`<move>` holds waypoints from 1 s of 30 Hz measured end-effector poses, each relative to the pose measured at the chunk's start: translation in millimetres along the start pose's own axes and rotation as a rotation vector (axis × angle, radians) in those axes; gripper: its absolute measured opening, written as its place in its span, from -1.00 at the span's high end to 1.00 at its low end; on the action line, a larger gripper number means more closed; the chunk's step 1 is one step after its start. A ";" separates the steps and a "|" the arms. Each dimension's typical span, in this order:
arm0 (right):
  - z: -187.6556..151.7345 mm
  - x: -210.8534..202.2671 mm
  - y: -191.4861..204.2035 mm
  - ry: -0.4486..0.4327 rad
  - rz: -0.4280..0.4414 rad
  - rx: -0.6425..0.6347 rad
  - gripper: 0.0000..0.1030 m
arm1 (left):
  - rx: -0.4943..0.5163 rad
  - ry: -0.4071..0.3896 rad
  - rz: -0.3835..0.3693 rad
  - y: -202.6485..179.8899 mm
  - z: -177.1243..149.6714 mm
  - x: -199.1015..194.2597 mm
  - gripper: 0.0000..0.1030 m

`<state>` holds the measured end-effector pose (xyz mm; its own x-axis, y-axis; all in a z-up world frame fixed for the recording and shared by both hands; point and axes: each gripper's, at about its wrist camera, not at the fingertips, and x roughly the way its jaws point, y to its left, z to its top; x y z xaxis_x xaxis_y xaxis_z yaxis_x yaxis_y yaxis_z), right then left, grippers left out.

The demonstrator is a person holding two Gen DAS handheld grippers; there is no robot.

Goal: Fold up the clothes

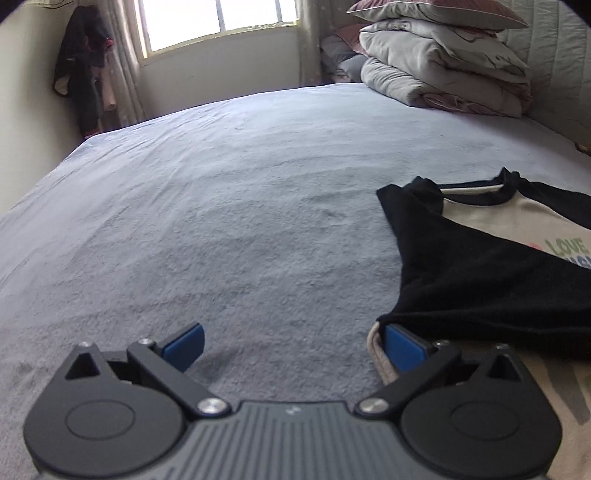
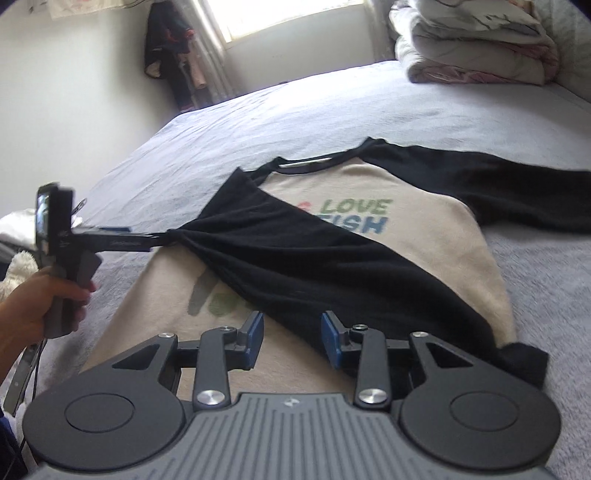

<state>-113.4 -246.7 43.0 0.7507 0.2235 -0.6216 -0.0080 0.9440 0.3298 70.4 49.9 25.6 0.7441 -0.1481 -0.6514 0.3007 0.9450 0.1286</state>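
A cream shirt (image 2: 424, 240) with black sleeves and a "LOVE FISH" print lies flat on the blue-grey bed sheet (image 1: 221, 203). One black sleeve (image 2: 314, 266) is folded slantwise across the chest, and the other sleeve (image 2: 524, 192) stretches out to the right. My right gripper (image 2: 293, 338) hovers over the shirt's lower part, open, with the folded sleeve's edge just ahead of its pads and nothing pressed between them. My left gripper (image 1: 293, 349) stands wide open at the shirt's (image 1: 480, 280) left edge, its right pad (image 1: 402, 350) against the fabric. The right wrist view shows the left gripper (image 2: 162, 236) in a hand.
A stack of folded quilts and pillows (image 1: 443, 66) sits at the bed's far right corner, seen too in the right wrist view as the bedding stack (image 2: 480, 48). Dark clothes (image 1: 85, 74) hang in the corner by the window (image 1: 218, 22). White fluffy items (image 2: 14, 266) lie off the bed's left side.
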 end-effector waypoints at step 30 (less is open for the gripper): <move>-5.3 -6.2 4.5 -0.034 0.066 -0.029 0.26 | 0.099 -0.039 -0.185 -44.3 14.1 -5.2 -0.42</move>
<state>-121.6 -242.5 44.6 0.7701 0.2780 -0.5742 -0.0771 0.9340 0.3489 61.7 4.7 33.9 0.6926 -0.3294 -0.6417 0.4900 0.8677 0.0834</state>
